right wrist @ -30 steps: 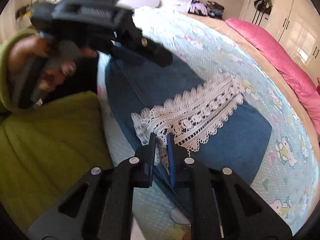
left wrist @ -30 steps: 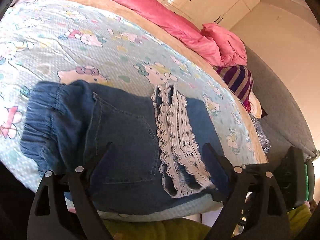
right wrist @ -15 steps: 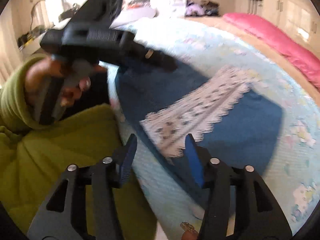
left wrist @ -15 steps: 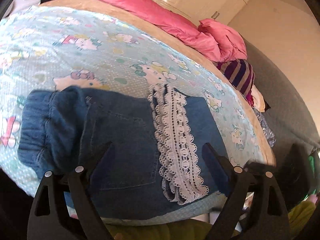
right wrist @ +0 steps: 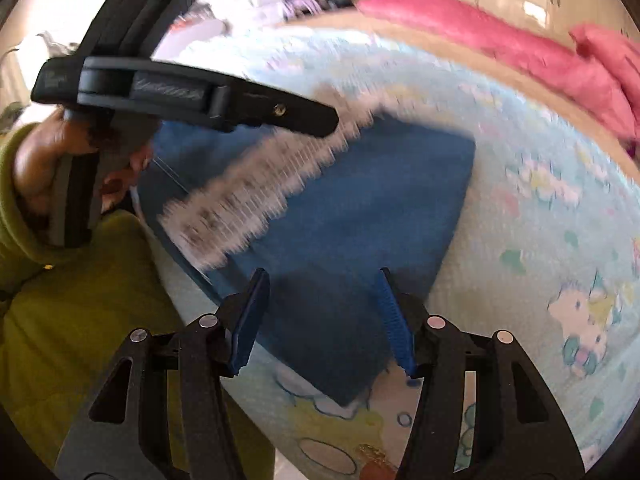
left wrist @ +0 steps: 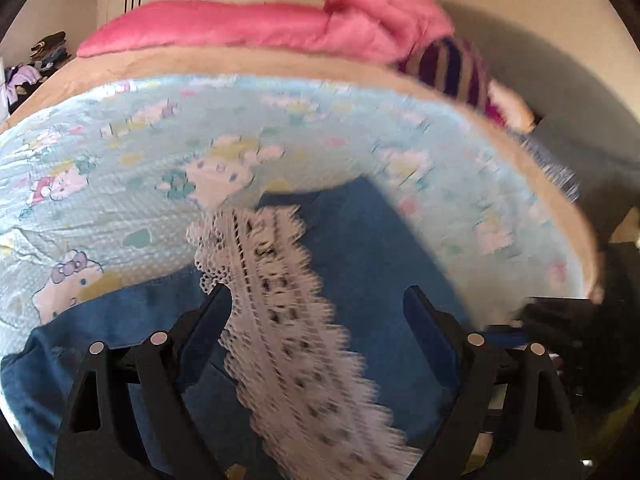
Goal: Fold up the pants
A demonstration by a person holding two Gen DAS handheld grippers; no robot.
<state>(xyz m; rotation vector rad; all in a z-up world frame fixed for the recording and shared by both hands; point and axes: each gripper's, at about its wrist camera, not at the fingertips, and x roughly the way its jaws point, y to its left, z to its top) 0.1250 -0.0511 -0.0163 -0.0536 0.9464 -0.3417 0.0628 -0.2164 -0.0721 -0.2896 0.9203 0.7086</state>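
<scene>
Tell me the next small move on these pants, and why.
Probably bring the right gripper down onto the near denim edge of the pants and close. Its jaws have just been opening, with nothing gripped, and the left gripper is open too above the lace trim.

We see our left gripper (left wrist: 318, 300), jaws wide apart, above folded blue denim pants (left wrist: 372, 256) with a white lace trim band (left wrist: 280, 300), lying on a pale blue cartoon-print bedspread (left wrist: 120, 168). Pink quilt (left wrist: 240, 32) lies behind.
</scene>
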